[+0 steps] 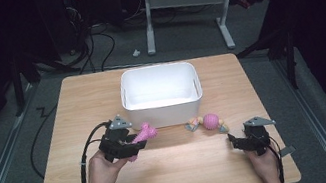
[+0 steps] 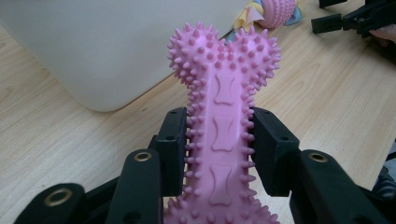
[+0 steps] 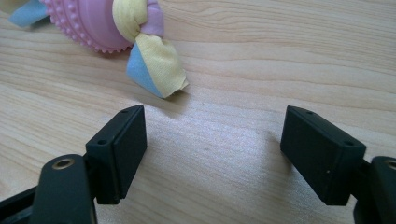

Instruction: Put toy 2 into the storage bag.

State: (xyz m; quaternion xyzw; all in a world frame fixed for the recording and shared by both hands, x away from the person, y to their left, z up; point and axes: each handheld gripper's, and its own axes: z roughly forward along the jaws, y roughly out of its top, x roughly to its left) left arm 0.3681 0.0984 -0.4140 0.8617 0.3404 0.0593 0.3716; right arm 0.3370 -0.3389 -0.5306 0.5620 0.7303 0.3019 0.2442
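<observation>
- Two grippers over a wooden table [image 1: 180,169], one in each hand of a person at the near edge.
- Left gripper [image 1: 135,142] clamped on a pink spiked bone [image 2: 224,121], pads pressing its narrow shaft from both sides.
- Bone lifted off the table, knobbed end pointing toward the white bin [image 1: 161,92], near its front left corner but not over it.
- Seen from above: bone [image 1: 144,134] sticking out of the jaws, just in front of the bin wall.
- Bin upright at the table's middle, far half, nothing visible inside.
- Right gripper [image 1: 241,141] near the right front edge, jaws spread wide, nothing between them.
- From the right gripper view: bare wood between the pads [image 3: 123,149], both low over the table; touching it or not, cannot tell.
- Ball toy [image 1: 211,121], pink and studded with knotted cloth ends in yellow and blue, lying on the table in front of the bin's right corner.
- Cloth end [image 3: 152,60] just ahead of the right jaws, apart from them.
- Both grippers well apart, ball toy between them.
</observation>
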